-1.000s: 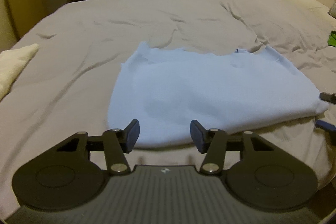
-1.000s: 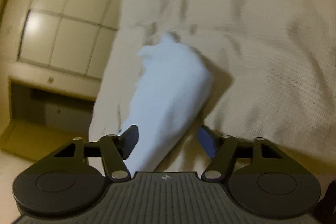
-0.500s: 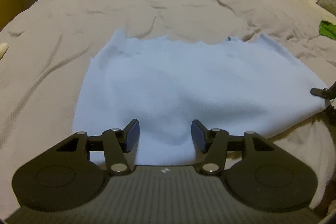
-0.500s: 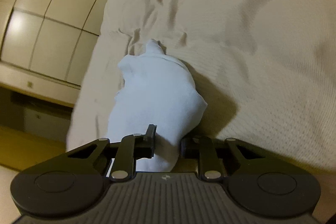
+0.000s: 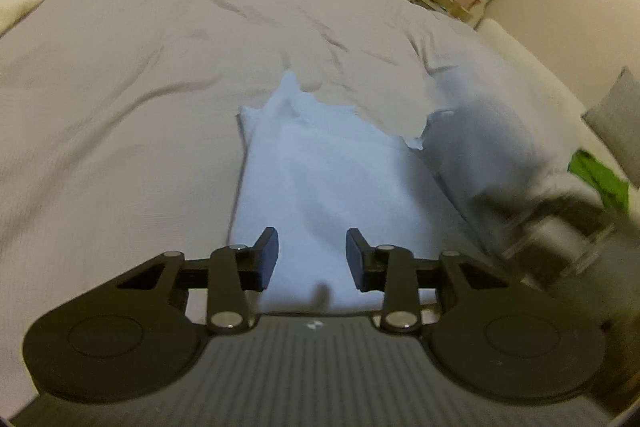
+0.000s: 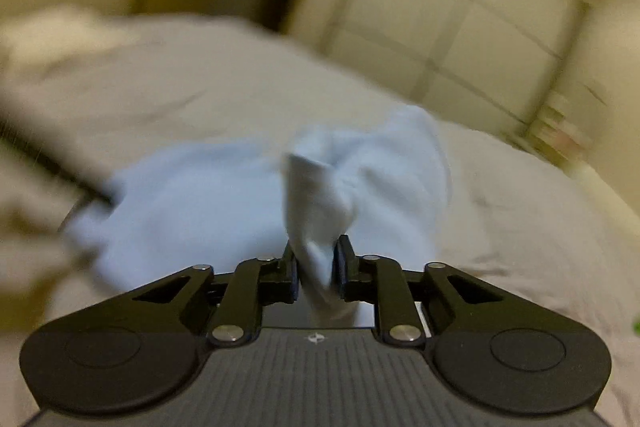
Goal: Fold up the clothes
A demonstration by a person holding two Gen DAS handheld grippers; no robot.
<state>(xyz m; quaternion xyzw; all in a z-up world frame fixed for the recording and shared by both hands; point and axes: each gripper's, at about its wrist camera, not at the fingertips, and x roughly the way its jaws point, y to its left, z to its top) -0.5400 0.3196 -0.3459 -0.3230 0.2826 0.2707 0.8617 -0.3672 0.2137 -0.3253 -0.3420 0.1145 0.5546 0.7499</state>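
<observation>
The pale blue soft fabric garment (image 5: 320, 183) lies on the grey wrinkled bedcover (image 5: 120, 75), occupying the centre of the left wrist view, its far edge ragged and peaked toward the upper middle. At the right centre of that view a portion of the same cloth is lifted and turned over in a darker, blurred fold; the blur prevents a clear reading of its edges.

In the right wrist view the garment (image 6: 224, 195) spreads across the middle of the frame, with a bunched tongue of cloth rising from the bottom centre. The right gripper (image 6: 316, 267) is clenched on that tongue, both black fingers pressed against the fabric between them.

The left gripper (image 5: 312, 255) stands released, its fingers spread wide apart above the near hem of the garment at the bottom centre of the frame; whether they touch the cloth cannot be told.

A blurred dark piece of equipment sits at the lower right of the left wrist view; detail not legible. A bright green cloth item (image 5: 600, 179) lies at the right edge. A cream-white cloth item (image 5: 18, 5) lies at the upper left edge. Pale panelled wardrobe doors (image 6: 460, 15) fill the upper right of the right wrist view
</observation>
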